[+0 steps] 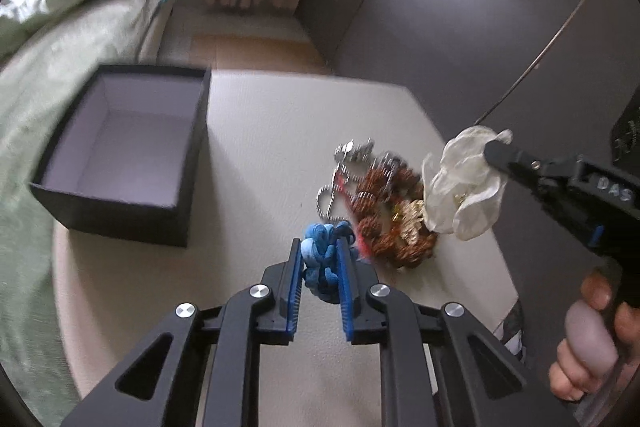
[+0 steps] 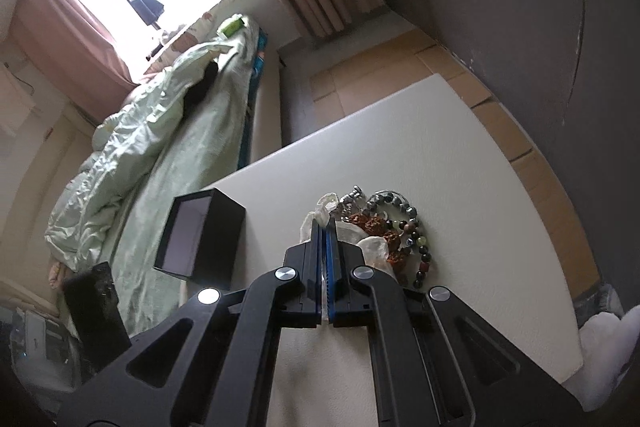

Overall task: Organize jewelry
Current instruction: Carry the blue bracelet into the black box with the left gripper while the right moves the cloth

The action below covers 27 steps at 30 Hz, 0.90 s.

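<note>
Holding a jewelry piece in each gripper above the white table (image 1: 248, 155).

Your left gripper (image 1: 320, 259) pinches a blue knotted cord piece (image 1: 324, 259) between its blue pads, just beside the jewelry pile (image 1: 384, 211) of brown beads and silver chains. Your right gripper (image 2: 325, 227) is pressed together on a sheer white pouch (image 1: 464, 183), lifted over the pile's right edge. An open black box (image 1: 120, 155) sits on the table's left, well apart from the pile.

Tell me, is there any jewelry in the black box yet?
No, the left wrist view shows the black box open with only its bare pale lining, while the jewelry pile still lies on the table.
</note>
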Each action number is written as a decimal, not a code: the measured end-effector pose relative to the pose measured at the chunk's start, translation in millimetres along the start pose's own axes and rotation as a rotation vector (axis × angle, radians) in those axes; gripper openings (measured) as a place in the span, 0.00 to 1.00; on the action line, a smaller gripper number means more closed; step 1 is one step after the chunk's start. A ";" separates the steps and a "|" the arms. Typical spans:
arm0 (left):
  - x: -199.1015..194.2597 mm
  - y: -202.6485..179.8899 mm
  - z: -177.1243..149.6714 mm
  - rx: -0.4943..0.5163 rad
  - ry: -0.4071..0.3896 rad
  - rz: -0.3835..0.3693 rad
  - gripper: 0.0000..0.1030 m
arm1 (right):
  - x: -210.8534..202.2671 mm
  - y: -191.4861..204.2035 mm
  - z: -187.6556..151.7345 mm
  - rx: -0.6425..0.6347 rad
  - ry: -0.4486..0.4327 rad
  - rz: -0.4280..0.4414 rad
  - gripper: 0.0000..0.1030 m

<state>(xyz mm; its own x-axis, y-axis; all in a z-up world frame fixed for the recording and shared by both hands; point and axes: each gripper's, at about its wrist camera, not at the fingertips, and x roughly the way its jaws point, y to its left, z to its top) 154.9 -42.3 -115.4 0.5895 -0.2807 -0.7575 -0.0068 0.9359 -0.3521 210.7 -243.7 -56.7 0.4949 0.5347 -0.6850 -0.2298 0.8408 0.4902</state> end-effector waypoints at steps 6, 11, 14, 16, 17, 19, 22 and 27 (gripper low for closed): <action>-34.7 0.0 8.2 0.011 -0.095 -0.001 0.14 | -20.7 9.4 -2.0 -0.018 -0.066 0.071 0.03; -60.3 8.6 14.0 -0.005 -0.163 0.006 0.14 | -29.2 20.0 -4.8 -0.029 -0.100 0.123 0.03; -78.5 16.9 17.4 -0.010 -0.203 0.016 0.14 | -31.9 29.7 -6.0 -0.040 -0.121 0.163 0.03; -87.3 22.5 19.0 -0.019 -0.220 0.020 0.14 | -32.0 34.7 -7.2 -0.045 -0.127 0.181 0.03; -91.8 27.3 19.7 -0.028 -0.229 0.024 0.14 | -31.2 37.4 -7.6 -0.047 -0.128 0.188 0.03; -99.0 35.5 21.3 -0.040 -0.241 0.033 0.14 | -26.1 44.3 -7.1 -0.048 -0.122 0.204 0.03; -108.6 48.4 26.0 -0.062 -0.263 0.047 0.14 | -19.2 54.0 -6.7 -0.046 -0.117 0.228 0.03; -118.4 63.5 31.2 -0.093 -0.289 0.054 0.14 | -5.5 70.6 -5.8 -0.051 -0.107 0.295 0.03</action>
<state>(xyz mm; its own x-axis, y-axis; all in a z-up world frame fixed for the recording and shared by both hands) 109.9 57.0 -30.9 0.7917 -0.1464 -0.5931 -0.1106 0.9204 -0.3749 186.9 -186.8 -21.5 0.4850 0.7466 -0.4554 -0.4166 0.6551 0.6303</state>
